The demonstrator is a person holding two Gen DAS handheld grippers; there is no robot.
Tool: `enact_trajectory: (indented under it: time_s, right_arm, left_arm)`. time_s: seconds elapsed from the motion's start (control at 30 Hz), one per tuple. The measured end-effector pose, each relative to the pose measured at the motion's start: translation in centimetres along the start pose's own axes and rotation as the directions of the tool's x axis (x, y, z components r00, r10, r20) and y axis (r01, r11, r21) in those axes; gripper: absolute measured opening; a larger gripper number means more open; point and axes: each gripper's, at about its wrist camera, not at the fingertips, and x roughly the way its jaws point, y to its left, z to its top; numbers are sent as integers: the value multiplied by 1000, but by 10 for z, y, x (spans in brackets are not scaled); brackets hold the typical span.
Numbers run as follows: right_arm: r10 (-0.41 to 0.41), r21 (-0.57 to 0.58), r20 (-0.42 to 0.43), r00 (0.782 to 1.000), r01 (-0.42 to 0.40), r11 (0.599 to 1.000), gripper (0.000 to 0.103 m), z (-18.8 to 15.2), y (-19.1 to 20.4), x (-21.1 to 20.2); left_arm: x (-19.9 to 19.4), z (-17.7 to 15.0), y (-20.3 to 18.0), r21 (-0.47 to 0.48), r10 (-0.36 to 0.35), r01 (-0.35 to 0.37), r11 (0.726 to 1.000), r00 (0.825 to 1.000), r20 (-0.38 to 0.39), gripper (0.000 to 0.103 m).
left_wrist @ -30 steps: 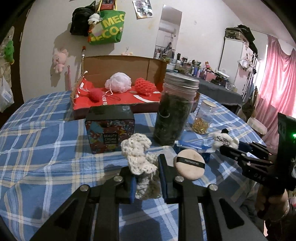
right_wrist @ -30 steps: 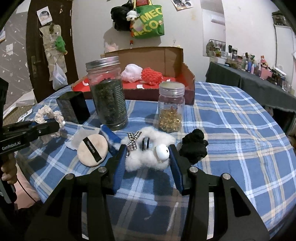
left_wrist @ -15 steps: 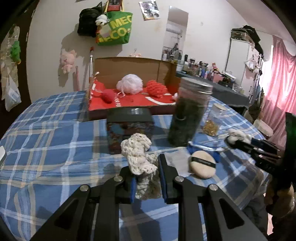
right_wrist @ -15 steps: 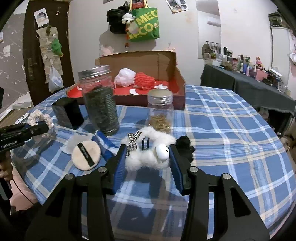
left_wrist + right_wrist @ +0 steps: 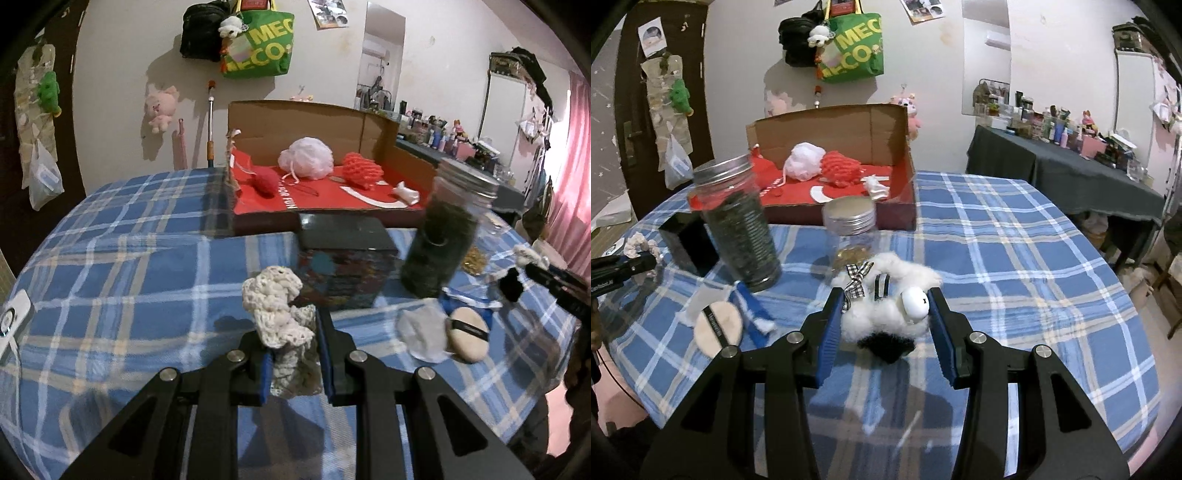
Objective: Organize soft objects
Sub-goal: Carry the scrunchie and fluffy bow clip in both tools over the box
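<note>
Two grippers, left (image 5: 293,354) and right (image 5: 882,325), each hold one soft item: a crochet piece (image 5: 277,314) and a plush (image 5: 886,306). Two jars (image 5: 738,229) (image 5: 849,229), one black box (image 5: 343,266), one powder puff (image 5: 467,334) and one cardboard box (image 5: 314,122) containing two red items (image 5: 360,171) (image 5: 264,181) and one white pouf (image 5: 306,158).

Tablecloth (image 5: 1015,236): blue/white plaid. Box (image 5: 849,125): brown cardboard, red inside. Crochet piece (image 5: 277,306): cream. Plush toy (image 5: 886,306): white and black, checked bow. Puff (image 5: 718,325): beige, black band. Gripper pads (image 5: 827,328): blue.
</note>
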Motion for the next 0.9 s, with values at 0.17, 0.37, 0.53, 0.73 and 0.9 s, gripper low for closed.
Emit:
enact_trajectory:
  time_s: [0.17, 0.37, 0.53, 0.73, 0.9]
  right_arm:
    - [-1, -10, -34, 999, 1, 1000, 43, 10, -8, 13]
    - [-13, -19, -60, 998, 12, 1000, 43, 24, -18, 29]
    - [27, -17, -76, 997, -28, 999, 43, 38, -29, 40]
    - [90, -6, -119, 989, -91, 996, 43, 54, -37, 56]
    - [164, 54, -183, 969, -157, 986, 43, 67, -49, 74]
  left_arm:
    - [13, 10, 12, 29, 23, -22, 999, 1000, -21, 22]
    - [25, 22, 23, 66, 14, -12, 998, 999, -31, 22]
    - [31, 35, 30, 85, -16, 19, 996, 999, -38, 22]
    - [36, 49, 32, 138, -52, 57, 989, 998, -44, 22]
    - [44, 61, 35, 158, -68, 79, 984, 995, -74, 22]
